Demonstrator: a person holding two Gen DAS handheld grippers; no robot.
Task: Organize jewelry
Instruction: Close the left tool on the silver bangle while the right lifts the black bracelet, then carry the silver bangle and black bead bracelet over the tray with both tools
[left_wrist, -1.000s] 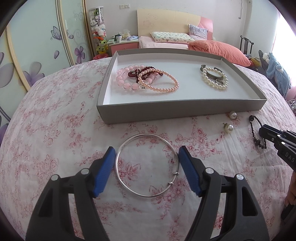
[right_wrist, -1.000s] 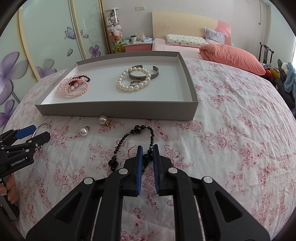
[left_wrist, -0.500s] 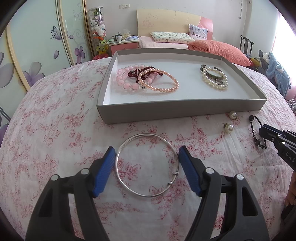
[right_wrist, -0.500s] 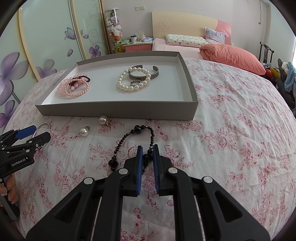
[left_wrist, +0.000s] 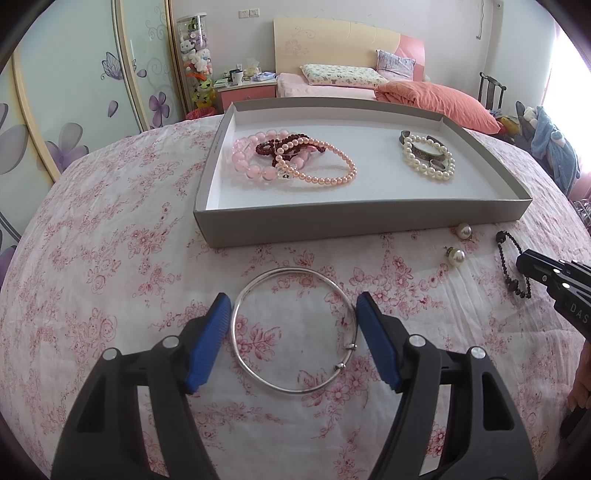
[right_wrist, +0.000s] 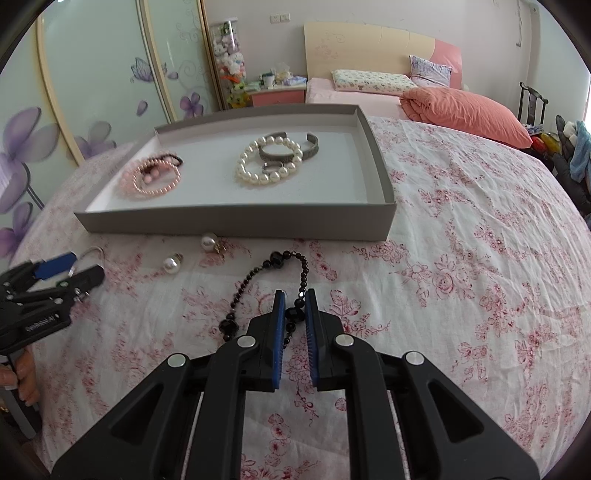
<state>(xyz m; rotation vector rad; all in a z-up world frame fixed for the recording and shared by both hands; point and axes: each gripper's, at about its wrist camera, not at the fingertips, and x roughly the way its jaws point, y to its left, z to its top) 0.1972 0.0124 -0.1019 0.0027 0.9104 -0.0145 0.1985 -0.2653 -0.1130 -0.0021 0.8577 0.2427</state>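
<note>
A thin silver bangle (left_wrist: 295, 328) lies flat on the floral cloth between the blue pads of my left gripper (left_wrist: 293, 306), which is open and straddles it. My right gripper (right_wrist: 294, 299) is nearly closed around one strand of a black bead bracelet (right_wrist: 258, 280) lying on the cloth; a narrow gap shows between the pads. The grey tray (left_wrist: 354, 221) holds pink, dark red and white pearl bracelets (left_wrist: 428, 158) and a metal cuff. Two pearl earrings (left_wrist: 456, 256) lie in front of the tray.
The tray's front wall (right_wrist: 236, 223) stands just beyond both grippers. The right gripper shows at the right edge of the left wrist view (left_wrist: 554, 280). A bed with pillows and a nightstand stand behind.
</note>
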